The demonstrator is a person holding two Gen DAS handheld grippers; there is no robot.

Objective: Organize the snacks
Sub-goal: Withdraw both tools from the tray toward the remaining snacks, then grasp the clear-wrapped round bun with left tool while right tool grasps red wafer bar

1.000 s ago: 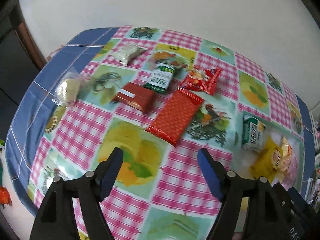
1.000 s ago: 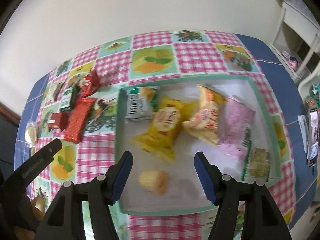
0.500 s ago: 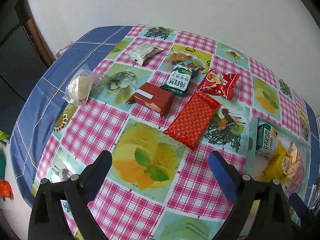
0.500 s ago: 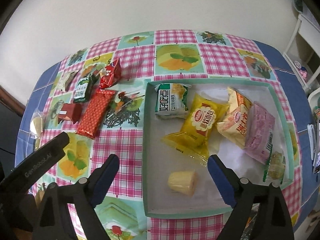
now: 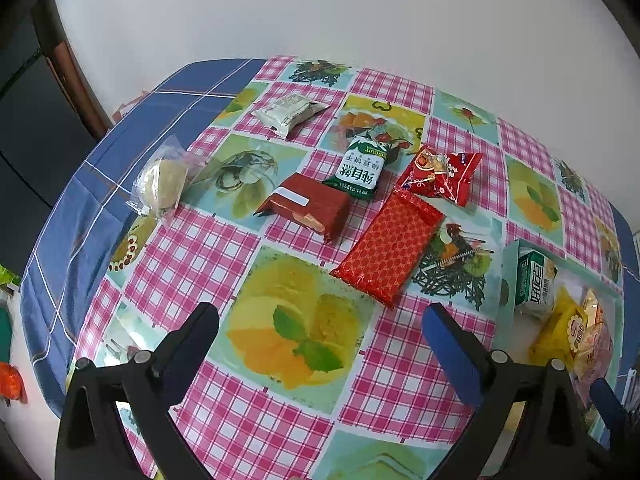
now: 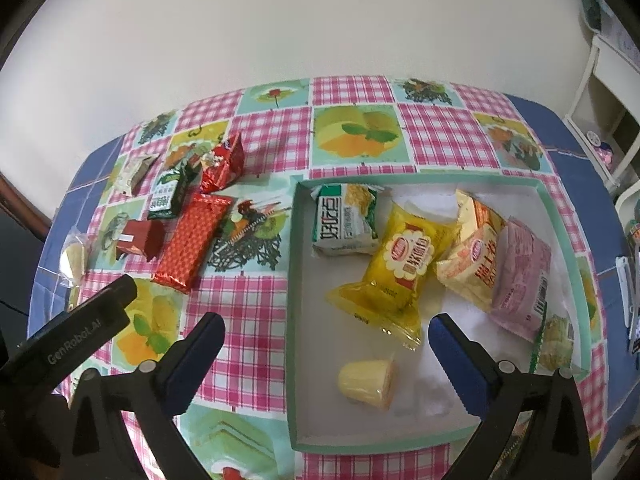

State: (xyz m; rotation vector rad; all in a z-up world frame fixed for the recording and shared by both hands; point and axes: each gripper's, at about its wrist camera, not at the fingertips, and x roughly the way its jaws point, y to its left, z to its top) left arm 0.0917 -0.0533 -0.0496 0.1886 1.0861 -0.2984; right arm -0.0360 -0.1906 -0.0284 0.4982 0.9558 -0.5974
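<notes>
A shallow green-rimmed tray (image 6: 294, 292) holds several snack packs, among them a yellow pack (image 6: 394, 264), a pink pack (image 6: 520, 276) and a small yellow cup (image 6: 366, 378). Loose snacks lie left of it: a long red patterned pack (image 5: 390, 246), a dark red box (image 5: 310, 206), a green biscuit pack (image 5: 358, 170), a red candy pack (image 5: 440, 174), a white pack (image 5: 286, 114) and a clear-wrapped bun (image 5: 162, 182). My left gripper (image 5: 320, 324) is open and empty above the cloth. My right gripper (image 6: 326, 334) is open and empty above the tray's near left part.
The table wears a pink checked cloth with fruit pictures (image 5: 300, 332) and a blue border (image 5: 80, 208). A white wall stands behind it. A dark wooden frame (image 5: 68, 60) is at the far left. White shelves (image 6: 604, 100) stand at the right.
Both grippers have opened wider. The left view has drawn back, so the snacks sit further off; the right view has shifted left and back from the tray.
</notes>
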